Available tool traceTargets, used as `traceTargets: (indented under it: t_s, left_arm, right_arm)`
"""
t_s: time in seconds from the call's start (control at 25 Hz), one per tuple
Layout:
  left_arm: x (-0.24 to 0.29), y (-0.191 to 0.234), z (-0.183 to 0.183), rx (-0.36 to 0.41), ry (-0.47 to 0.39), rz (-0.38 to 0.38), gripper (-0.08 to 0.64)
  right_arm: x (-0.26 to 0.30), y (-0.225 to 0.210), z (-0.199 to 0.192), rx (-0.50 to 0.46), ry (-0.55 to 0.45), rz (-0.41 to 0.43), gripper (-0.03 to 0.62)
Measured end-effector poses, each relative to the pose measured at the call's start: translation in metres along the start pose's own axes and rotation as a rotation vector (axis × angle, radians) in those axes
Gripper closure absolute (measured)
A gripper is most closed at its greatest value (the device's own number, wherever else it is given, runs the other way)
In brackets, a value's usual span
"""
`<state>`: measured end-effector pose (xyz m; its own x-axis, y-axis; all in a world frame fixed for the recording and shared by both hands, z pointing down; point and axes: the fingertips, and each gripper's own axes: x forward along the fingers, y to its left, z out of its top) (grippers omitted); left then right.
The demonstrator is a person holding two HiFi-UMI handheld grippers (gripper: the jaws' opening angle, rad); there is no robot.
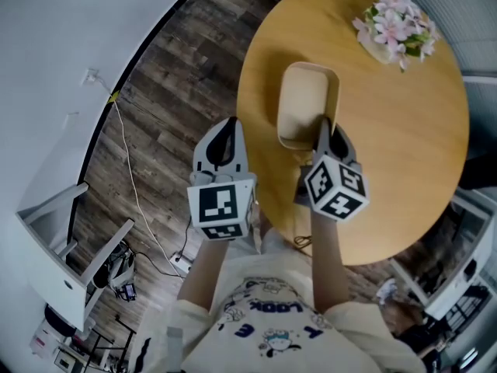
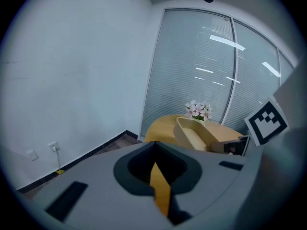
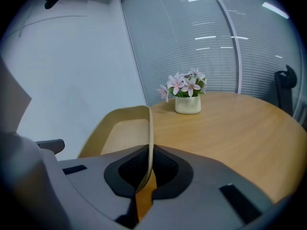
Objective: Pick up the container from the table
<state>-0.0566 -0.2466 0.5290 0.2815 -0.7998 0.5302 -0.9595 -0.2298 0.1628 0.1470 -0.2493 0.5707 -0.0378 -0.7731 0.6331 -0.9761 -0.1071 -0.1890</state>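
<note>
A beige, open-topped container (image 1: 305, 99) sits near the left side of the round wooden table (image 1: 404, 130). My right gripper (image 1: 324, 129) is shut on the container's near right wall. In the right gripper view that thin wall (image 3: 149, 128) runs straight between the closed jaws of the right gripper (image 3: 148, 153). My left gripper (image 1: 225, 137) hangs just off the table's left edge, shut with nothing in it. From the left gripper (image 2: 154, 146) the container (image 2: 194, 134) shows ahead to the right, its near end looking slightly raised over the table.
A small pot of pink flowers (image 1: 397, 26) stands at the table's far side, beyond the container. Wood floor with a trailing cable (image 1: 132, 185) and white shelving (image 1: 54, 239) lie to the left. A glass partition with blinds (image 3: 201, 42) stands behind the table.
</note>
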Motion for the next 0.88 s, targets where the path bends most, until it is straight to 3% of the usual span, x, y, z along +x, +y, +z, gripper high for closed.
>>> traceTargets:
  t_s: [0.88]
  left_arm:
    - [-0.091,-0.042,0.132,0.079,-0.333,-0.076,0.557]
  right_arm:
    - [-0.128,0.02,0.116,-0.005,-0.338,0.015,0.583]
